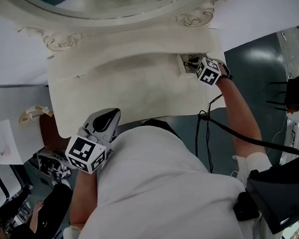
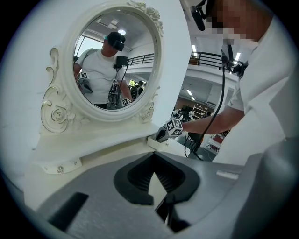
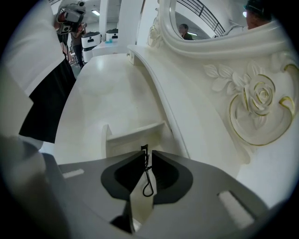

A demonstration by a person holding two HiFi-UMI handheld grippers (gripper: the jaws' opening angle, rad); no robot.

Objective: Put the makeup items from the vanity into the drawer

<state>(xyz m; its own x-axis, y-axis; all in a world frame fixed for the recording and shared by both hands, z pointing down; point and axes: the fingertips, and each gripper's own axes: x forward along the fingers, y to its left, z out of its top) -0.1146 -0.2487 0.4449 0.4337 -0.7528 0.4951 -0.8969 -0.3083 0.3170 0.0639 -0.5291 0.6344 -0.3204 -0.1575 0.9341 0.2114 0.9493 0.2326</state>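
The cream vanity top [image 1: 127, 92] looks bare. A small open drawer [image 1: 183, 65] sits at its right rear, and my right gripper [image 1: 191, 64] is over it. In the right gripper view the right gripper [image 3: 147, 151] is shut on a thin black looped makeup tool [image 3: 148, 181], just above the open drawer [image 3: 133, 135]. My left gripper [image 1: 107, 121] hangs at the vanity's front left edge, close to my body. The left gripper [image 2: 154, 172] is shut with nothing in it, and it faces the oval mirror [image 2: 114, 65] and the drawer [image 2: 156, 142].
A carved mirror frame [image 1: 59, 41] rises behind the vanity top. A grey table with paper [image 1: 4, 143] stands at the left, and a seated person [image 1: 44, 214] is below it. A black cable [image 1: 211, 138] hangs from my right arm. A dark chair [image 1: 295, 95] stands at the right.
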